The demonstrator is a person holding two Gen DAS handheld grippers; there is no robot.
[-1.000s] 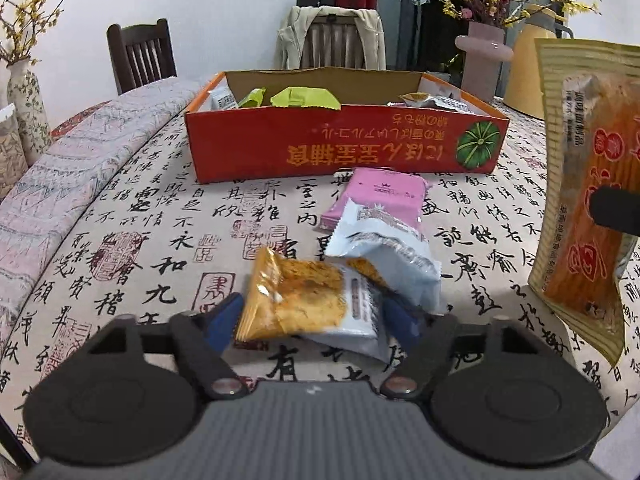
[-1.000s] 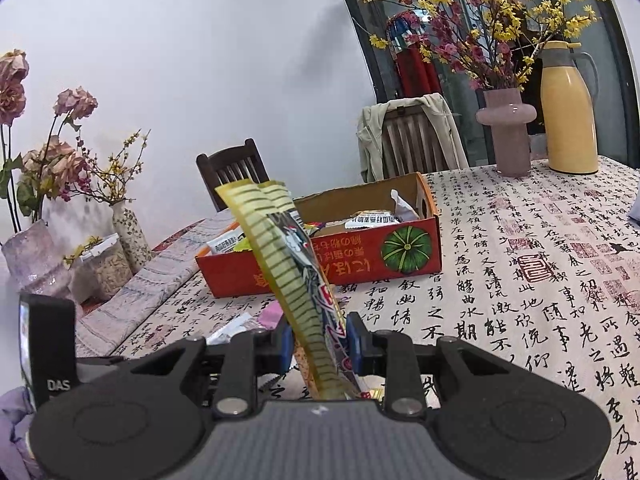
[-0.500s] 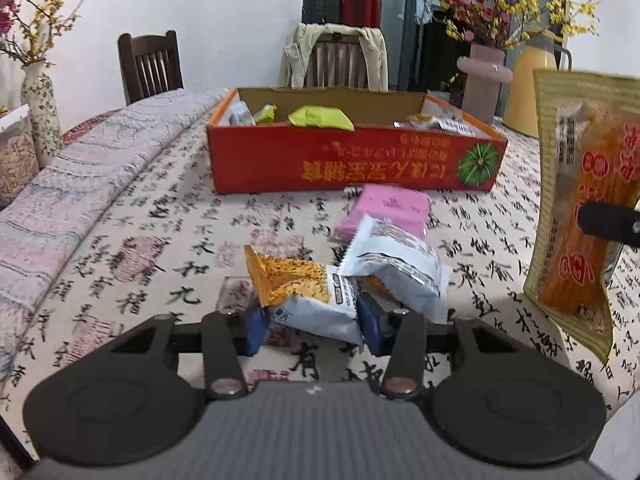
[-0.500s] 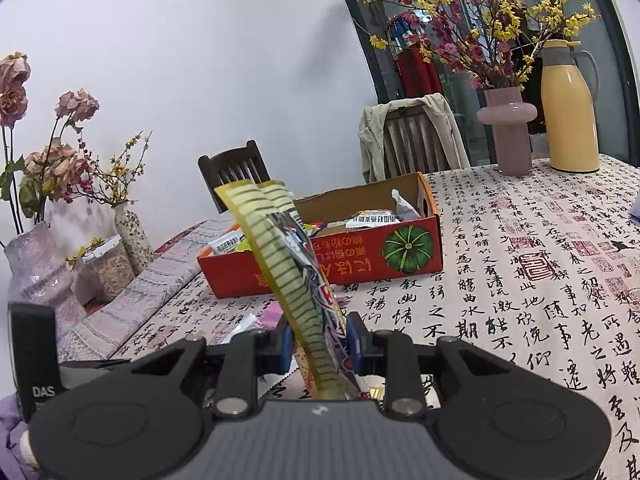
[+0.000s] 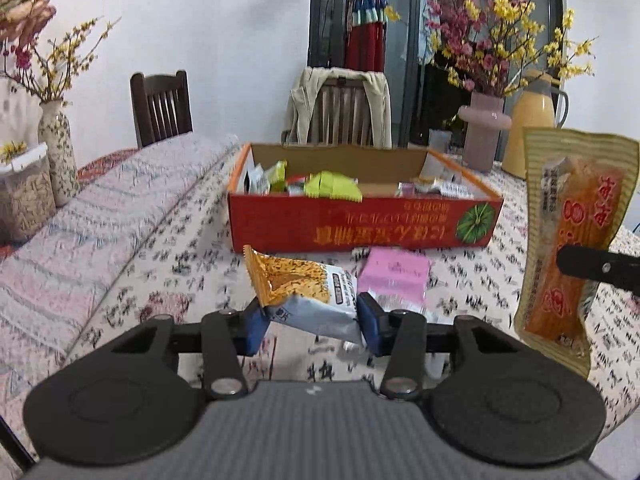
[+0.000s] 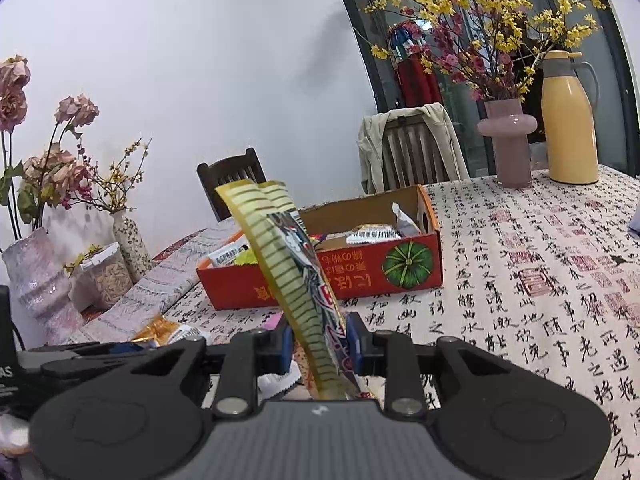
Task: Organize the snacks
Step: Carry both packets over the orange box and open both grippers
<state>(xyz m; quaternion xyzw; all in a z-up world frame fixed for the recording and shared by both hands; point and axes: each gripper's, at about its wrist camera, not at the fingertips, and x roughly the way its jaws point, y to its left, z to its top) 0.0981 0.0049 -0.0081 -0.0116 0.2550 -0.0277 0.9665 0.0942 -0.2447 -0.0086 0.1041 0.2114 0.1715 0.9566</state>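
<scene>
My left gripper (image 5: pixel 312 330) is shut on an orange and white snack packet (image 5: pixel 304 294), held up off the tablecloth. My right gripper (image 6: pixel 318 346) is shut on a long yellow-striped snack bag (image 6: pixel 294 280) that stands upright; the same snack bag (image 5: pixel 572 252) shows at the right of the left wrist view. A red cardboard box (image 5: pixel 360 228) with several snacks inside sits further back on the table, and the box (image 6: pixel 352 276) shows beyond the bag in the right wrist view. A pink packet (image 5: pixel 394 276) lies in front of the box.
A white packet (image 6: pixel 276 382) lies on the cloth under my right gripper. A pink vase (image 6: pixel 508 144) with flowers and a yellow jug (image 6: pixel 568 120) stand at the far right. Two chairs stand behind the table. Vases and a jar (image 5: pixel 24 196) stand at the left.
My left gripper closed on the orange and white packet and lifted it off the table, tilting up. The right gripper and its bag stayed still.
</scene>
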